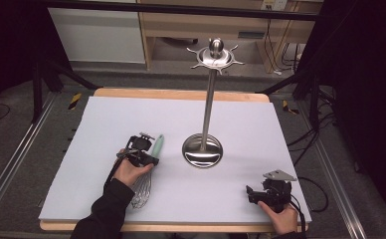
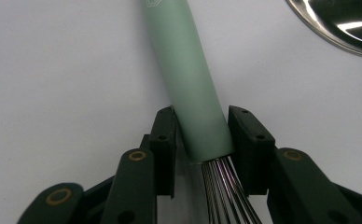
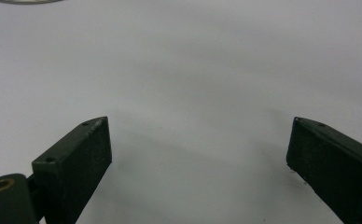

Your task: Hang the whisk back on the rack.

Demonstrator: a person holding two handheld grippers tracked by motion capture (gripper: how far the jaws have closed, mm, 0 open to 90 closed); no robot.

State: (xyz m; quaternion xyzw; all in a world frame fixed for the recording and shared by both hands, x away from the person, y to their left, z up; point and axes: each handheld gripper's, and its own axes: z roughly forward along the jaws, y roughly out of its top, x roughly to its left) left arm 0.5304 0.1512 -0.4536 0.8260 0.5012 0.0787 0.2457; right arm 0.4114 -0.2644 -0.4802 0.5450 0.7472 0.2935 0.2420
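1. The left tool sits at the left of the desk in the high view, gripped from behind by the left hand.
2. The left forearm, in a dark sleeve, comes in from the bottom edge and angles up toward the tool.
3. In the left gripper view, the left tool has its two black jaws drawn in close, pressing on both sides of a green handle.
4. The right tool rests low near the desk's near right corner, held by the right hand.
5. In the right gripper view, the right tool has its jaws spread wide apart with nothing between them.
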